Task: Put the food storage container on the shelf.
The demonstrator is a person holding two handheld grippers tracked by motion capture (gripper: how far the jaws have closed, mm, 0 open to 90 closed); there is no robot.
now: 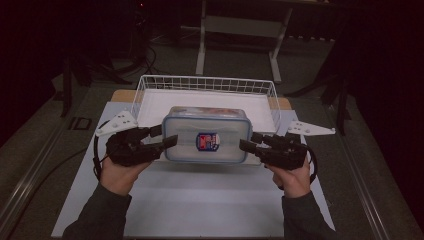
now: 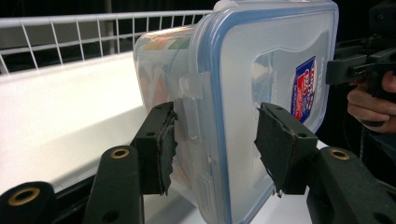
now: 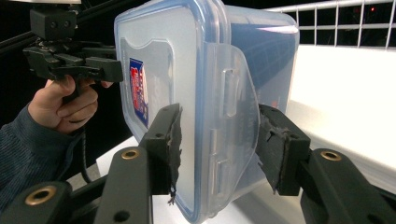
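dim room, dark floor and a pale frame stand at the back. white sheet over the table [image 1: 200,200], lit better than the rest.

landmark: the white wire basket [image 1: 150,85], at the far end of the sheet.

plastic box [image 1: 206,134] with a blue-rimmed clear lid and a red-and-blue sticker on top sits between my two tongs, just on the near side of the basket, its far edge overlapping the basket's front rim in the high view. whether its base touches the sheet i cannot tell.

left tongs [image 1: 167,140]: on the box's left end, near the basket's front left corner. in the left gripper view [image 2: 215,135] the jaws straddle the box's end over the side latch, one pad on the body side, one on the lid face, partly closed and pressing on it.

right tongs [image 1: 247,145]: on the box's right end, near the basket's front right corner. in the right gripper view [image 3: 217,135] the jaws sit either side of the box's end and its flipped-out latch flap, moderately wide, pads against the plastic.

both my hands grip the handles, sleeves dark.
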